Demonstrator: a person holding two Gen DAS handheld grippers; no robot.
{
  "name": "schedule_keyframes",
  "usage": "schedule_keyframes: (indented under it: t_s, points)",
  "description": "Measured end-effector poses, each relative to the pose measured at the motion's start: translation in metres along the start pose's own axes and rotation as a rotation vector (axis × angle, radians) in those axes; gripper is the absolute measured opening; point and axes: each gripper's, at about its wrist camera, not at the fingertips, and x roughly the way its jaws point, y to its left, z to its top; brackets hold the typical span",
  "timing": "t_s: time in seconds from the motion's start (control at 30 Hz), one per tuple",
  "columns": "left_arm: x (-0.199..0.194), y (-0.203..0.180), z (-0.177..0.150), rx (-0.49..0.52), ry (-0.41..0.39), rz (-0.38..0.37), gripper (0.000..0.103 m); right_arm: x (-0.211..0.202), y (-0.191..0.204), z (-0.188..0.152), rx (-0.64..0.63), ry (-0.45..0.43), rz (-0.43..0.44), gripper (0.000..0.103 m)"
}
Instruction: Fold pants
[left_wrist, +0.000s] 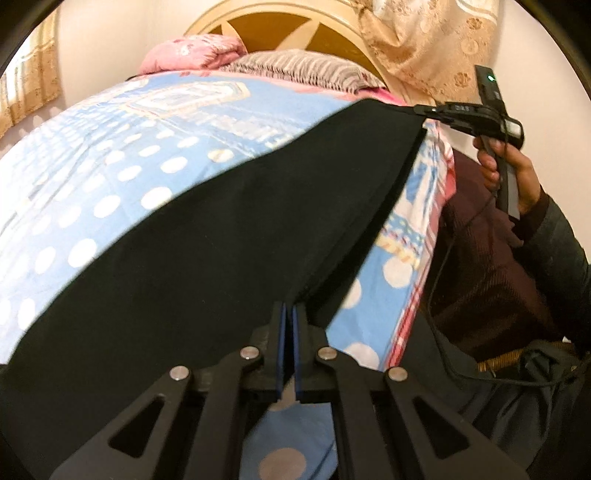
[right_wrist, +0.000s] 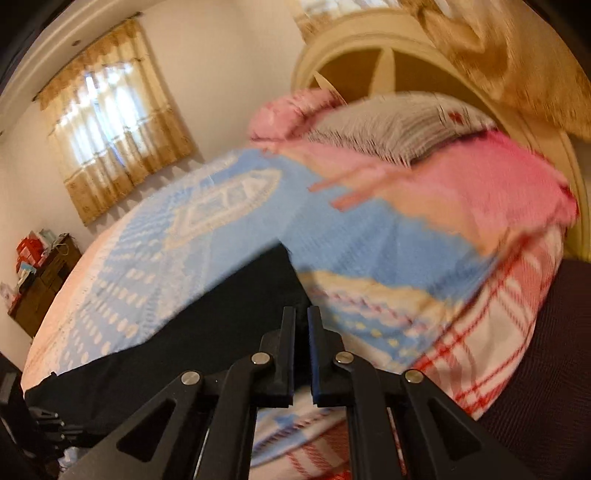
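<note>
Black pants (left_wrist: 221, 240) lie stretched across a blue bedsheet with white dots (left_wrist: 110, 166). My left gripper (left_wrist: 290, 308) is shut on the near edge of the pants, with the cloth pinched between its blue pads. At the far right corner, my right gripper (left_wrist: 419, 109) pinches the other end of the same edge, and a hand (left_wrist: 513, 166) holds its handle. In the right wrist view, the right gripper (right_wrist: 301, 314) is shut on the black pants (right_wrist: 184, 332), which run away to the lower left. The edge between the two grippers is pulled taut.
A pink quilt (left_wrist: 192, 51) and a striped pillow (left_wrist: 295, 68) are piled at the round headboard (left_wrist: 266, 29). Beige curtains (right_wrist: 114, 147) hang on the far wall beside a dark wooden cabinet (right_wrist: 44, 280). The person's dark maroon clothing (left_wrist: 487, 258) is beyond the bed's right edge.
</note>
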Motion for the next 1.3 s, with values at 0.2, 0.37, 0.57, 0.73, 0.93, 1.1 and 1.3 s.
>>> schedule_keyframes:
  t_s: [0.2, 0.37, 0.57, 0.73, 0.93, 1.1, 1.3]
  points:
    - [0.003, -0.005, 0.003, 0.02, 0.023, 0.01, 0.004, 0.001, 0.002, 0.002, -0.027, 0.015, -0.018, 0.006]
    - [0.013, 0.002, 0.0, 0.019, 0.05, 0.017, 0.006, 0.005, -0.007, -0.001, 0.003, 0.039, -0.018, 0.007]
    - [-0.01, 0.004, -0.004, 0.018, 0.011, 0.031, 0.01, -0.021, -0.007, 0.012, 0.024, -0.064, -0.155, 0.04]
    - [-0.044, 0.013, -0.007, 0.012, -0.087, 0.103, 0.054, -0.022, 0.04, 0.021, -0.067, -0.084, 0.024, 0.041]
    - [-0.033, 0.043, -0.018, -0.108, -0.059, 0.199, 0.058, 0.04, 0.084, 0.008, -0.142, 0.099, 0.089, 0.042]
    - [-0.018, 0.05, -0.034, -0.134, -0.044, 0.208, 0.058, 0.058, 0.079, -0.011, -0.178, 0.143, 0.04, 0.042]
    - [-0.055, 0.062, -0.04, -0.174, -0.121, 0.317, 0.058, 0.047, 0.1, -0.009, -0.15, 0.119, 0.022, 0.044]
